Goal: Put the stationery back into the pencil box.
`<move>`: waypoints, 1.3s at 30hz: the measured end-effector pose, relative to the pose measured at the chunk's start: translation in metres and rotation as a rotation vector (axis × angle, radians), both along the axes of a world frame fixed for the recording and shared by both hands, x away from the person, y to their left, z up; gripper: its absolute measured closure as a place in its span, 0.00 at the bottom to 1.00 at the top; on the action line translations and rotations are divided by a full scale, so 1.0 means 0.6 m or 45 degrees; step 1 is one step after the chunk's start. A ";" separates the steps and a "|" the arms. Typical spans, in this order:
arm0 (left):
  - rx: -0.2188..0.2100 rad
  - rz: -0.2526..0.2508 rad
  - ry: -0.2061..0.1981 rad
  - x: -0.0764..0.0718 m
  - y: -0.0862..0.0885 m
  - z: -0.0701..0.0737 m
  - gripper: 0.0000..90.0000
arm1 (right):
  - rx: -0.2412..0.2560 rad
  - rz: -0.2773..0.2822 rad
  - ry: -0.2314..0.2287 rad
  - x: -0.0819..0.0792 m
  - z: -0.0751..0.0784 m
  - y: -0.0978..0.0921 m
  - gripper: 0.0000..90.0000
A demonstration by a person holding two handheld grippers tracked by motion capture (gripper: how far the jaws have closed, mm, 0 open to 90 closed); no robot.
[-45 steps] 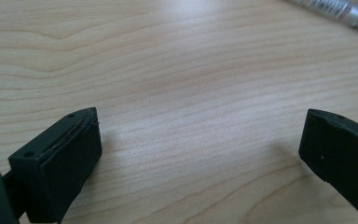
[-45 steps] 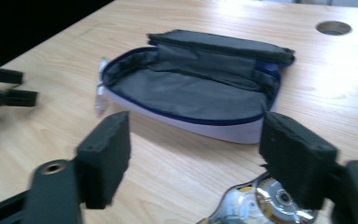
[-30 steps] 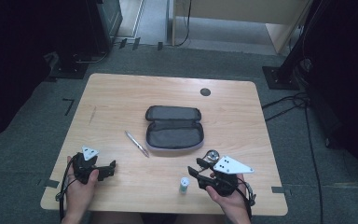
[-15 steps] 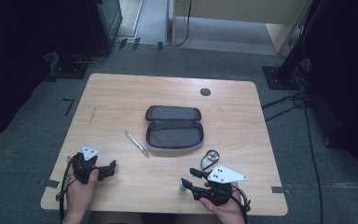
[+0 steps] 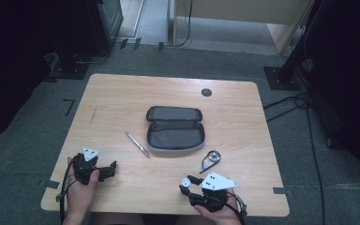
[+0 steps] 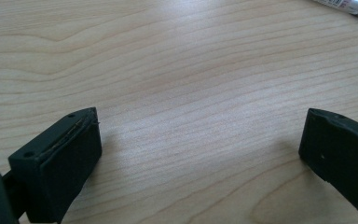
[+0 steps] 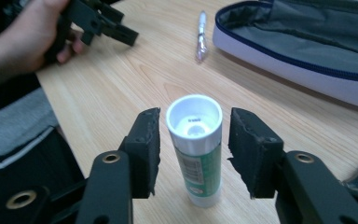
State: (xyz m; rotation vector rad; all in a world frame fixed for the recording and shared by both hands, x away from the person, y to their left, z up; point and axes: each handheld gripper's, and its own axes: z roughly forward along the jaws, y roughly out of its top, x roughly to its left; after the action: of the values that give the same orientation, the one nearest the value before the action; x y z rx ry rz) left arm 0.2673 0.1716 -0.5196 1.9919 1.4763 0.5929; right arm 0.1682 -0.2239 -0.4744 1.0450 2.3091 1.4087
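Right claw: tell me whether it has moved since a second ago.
Yes. The right claw has moved toward the table's near edge and leftward, away from the pencil case, and now straddles the upright glue stick, not yet closed.

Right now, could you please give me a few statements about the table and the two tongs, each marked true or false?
1. The pencil case lies open on the table. True.
2. The right tongs are clamped tight on the glue stick. False: the jaws stand either side of it with gaps showing, not yet closed.
3. The pen lies inside the pencil case. False: it lies on the table beside the case.
4. The left tongs are open with bare wood between the jaws. True.
5. The glue stick stands upright. True.
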 end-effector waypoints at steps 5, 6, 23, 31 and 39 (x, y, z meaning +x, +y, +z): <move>0.000 0.000 0.000 0.000 0.000 0.000 0.00 | -0.057 -0.018 -0.039 -0.002 -0.004 0.006 0.72; 0.000 0.000 0.000 0.000 0.000 0.000 0.00 | -0.067 -0.025 -0.046 -0.003 -0.004 0.006 0.74; 0.000 0.000 0.000 0.000 0.000 0.000 0.00 | -0.018 -0.087 -0.027 0.021 0.027 0.004 0.74; 0.000 0.000 0.000 0.000 0.000 0.000 0.00 | 0.002 -0.147 -0.039 0.047 0.062 0.009 0.74; 0.001 -0.001 0.000 0.000 0.000 0.000 0.00 | 0.007 -0.205 -0.075 0.083 0.093 0.020 0.74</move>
State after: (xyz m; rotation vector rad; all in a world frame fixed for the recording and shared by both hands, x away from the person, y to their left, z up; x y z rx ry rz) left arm 0.2673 0.1716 -0.5196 1.9931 1.4759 0.5932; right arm 0.2178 -0.2116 -0.4185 1.1464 2.1291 1.3655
